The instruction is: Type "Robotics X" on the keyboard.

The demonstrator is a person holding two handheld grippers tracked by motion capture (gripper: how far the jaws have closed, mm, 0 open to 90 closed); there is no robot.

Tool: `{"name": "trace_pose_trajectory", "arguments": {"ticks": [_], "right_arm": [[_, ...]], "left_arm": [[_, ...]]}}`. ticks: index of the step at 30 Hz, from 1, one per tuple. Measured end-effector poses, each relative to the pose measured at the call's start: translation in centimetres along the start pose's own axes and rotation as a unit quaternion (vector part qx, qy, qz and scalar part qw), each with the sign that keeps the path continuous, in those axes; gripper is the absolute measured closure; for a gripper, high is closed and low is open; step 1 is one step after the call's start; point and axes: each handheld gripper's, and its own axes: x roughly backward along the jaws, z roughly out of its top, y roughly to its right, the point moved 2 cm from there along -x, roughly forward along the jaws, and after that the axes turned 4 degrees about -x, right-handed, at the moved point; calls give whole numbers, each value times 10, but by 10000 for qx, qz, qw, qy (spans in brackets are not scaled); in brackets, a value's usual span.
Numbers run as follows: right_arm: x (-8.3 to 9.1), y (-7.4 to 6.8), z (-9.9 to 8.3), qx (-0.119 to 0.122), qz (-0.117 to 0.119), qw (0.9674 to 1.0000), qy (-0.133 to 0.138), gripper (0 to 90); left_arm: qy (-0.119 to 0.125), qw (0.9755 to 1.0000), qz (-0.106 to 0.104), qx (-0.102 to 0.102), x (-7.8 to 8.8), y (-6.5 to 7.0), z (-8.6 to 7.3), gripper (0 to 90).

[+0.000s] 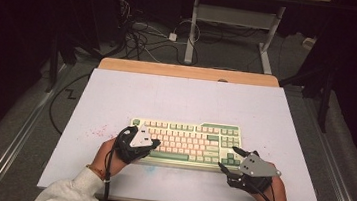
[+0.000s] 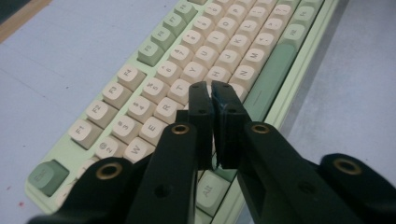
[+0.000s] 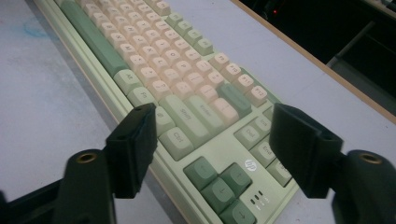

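Note:
A pale green keyboard [image 1: 187, 141] with cream and green keys lies on the white table [image 1: 167, 94], near its front. My left gripper [image 1: 154, 142] hovers over the keyboard's left end; in the left gripper view its tips [image 2: 211, 88] stand just above the letter keys [image 2: 187, 60], shut but for a thin slit, with nothing between them. My right gripper [image 1: 227, 157] is at the keyboard's front right corner. In the right gripper view its jaws [image 3: 212, 116] stand wide open above the shift, enter and arrow keys [image 3: 215, 182], gripping nothing.
A wooden strip [image 1: 189, 72] runs along the table's far edge. Beyond it, cables [image 1: 143, 36] lie on the floor beside another desk's white legs [image 1: 191, 31]. Faint pink specks [image 1: 97, 132] mark the table left of the keyboard.

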Motion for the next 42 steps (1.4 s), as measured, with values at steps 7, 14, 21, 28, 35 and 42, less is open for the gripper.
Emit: {"name": "trace_pose_trajectory", "arguments": {"ticks": [7,14,21,28,35,42], "right_arm": [[0,6,4,-158,213,9996,-121,686],[-5,13,9,-307,329,9988,-204,838],[-11,22,16,-483,463,9973,-312,900],[-22,24,21,-508,588,9958,-474,900],[-35,20,21,-444,695,9943,-669,900],[-51,11,20,-301,787,9926,-878,900]], "left_arm": [[172,9994,284,-135,11,-4,-5,596],[251,9981,541,-164,17,-4,-14,334],[338,9966,752,-47,20,-3,-24,210],[382,9953,890,80,25,-2,-38,210],[282,9952,921,173,31,-1,-50,210],[221,9955,895,230,33,0,-55,210]]}}
